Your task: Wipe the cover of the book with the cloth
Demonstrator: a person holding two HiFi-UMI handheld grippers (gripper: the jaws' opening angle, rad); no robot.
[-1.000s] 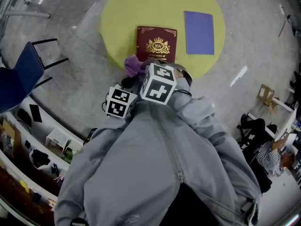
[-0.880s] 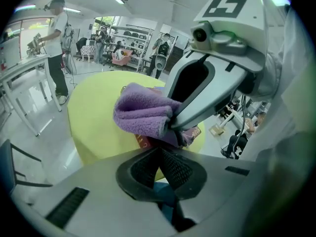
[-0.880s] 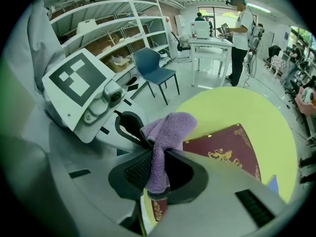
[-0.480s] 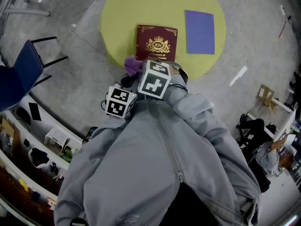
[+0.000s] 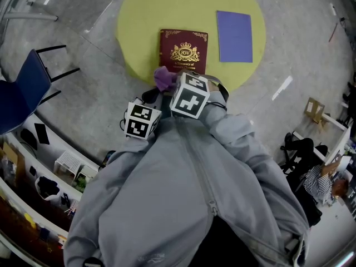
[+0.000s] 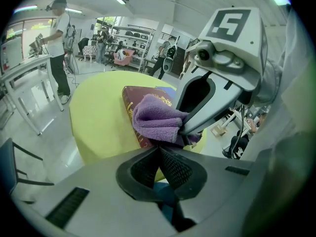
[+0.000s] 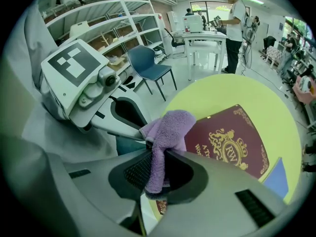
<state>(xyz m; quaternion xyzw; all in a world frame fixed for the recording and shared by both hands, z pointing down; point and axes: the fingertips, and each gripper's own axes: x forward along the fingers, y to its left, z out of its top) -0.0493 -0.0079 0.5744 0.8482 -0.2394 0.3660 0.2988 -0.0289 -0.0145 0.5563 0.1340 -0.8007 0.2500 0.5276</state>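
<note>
Your book [image 5: 183, 50] lies closed and flat by the near edge of the yellow table [image 5: 167, 4] — maroon cover up, with a gold crest and gilt corner scrolls. The cloth [image 5: 163, 77] is purple fleece, bunched — pinched in your right tool [image 7: 157, 169] at the book's near-left corner.

Head view looks steeply down; both low, close gripper views share the book [image 7: 229, 142].

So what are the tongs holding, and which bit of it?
The right tongs pinch the purple cloth by one end; the rest bunches up beyond them. The left tongs are shut.
</note>
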